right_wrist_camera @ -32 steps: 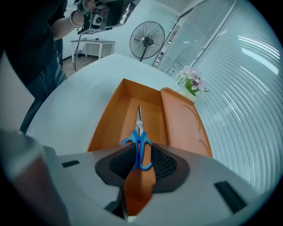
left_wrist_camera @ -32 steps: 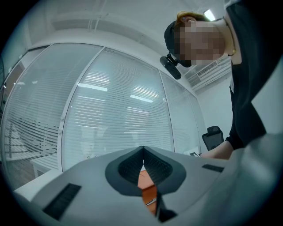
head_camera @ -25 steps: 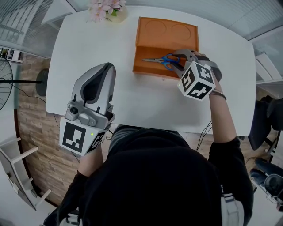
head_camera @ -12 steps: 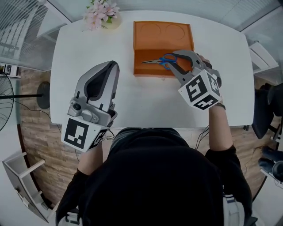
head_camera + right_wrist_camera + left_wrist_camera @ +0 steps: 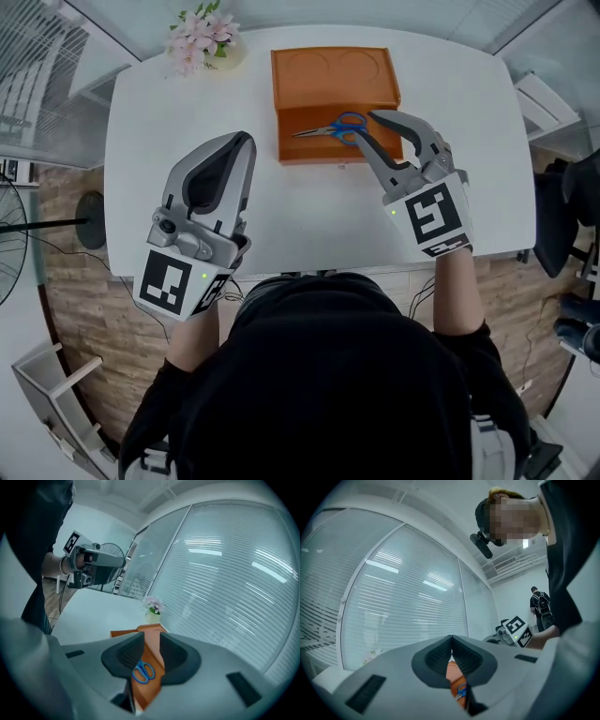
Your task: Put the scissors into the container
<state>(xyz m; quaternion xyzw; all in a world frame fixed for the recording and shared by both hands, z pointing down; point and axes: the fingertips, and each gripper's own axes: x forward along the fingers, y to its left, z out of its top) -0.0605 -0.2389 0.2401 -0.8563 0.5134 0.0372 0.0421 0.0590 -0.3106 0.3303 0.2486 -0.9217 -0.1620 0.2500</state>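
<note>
It's a bright room walled in glass, with pale slatted blinds [image 5: 408, 597] behind the panes and a wood floor [image 5: 75, 281] underfoot, where a standing fan [image 5: 89, 199] is parked off the table's left end. In the far background another person [image 5: 540, 605] in dark clothes stands with their back turned. The white table [image 5: 309, 206] has rounded corners and little on it. An orange container [image 5: 323, 66] sits toward the far edge, with two round recesses in its raised back part and a lower trough in front. The person at the near edge wears a dark top and holds a tool in each hand. The left gripper [image 5: 242, 141] hovers over the near left of the table, well apart from the container; its jaws meet at the tips and have nothing in them. The right gripper [image 5: 367, 127] reaches over the container's right front corner, its jaws spread with a clear gap and clamped on nothing. The scissors [image 5: 337, 129] lie flat in the front trough, blades pointing to the person's left and blue handles just beside the right gripper's tips, and through that gripper's own gap they show resting on the orange floor. A small vase of pink flowers [image 5: 197, 37] stands at the far left corner.
</note>
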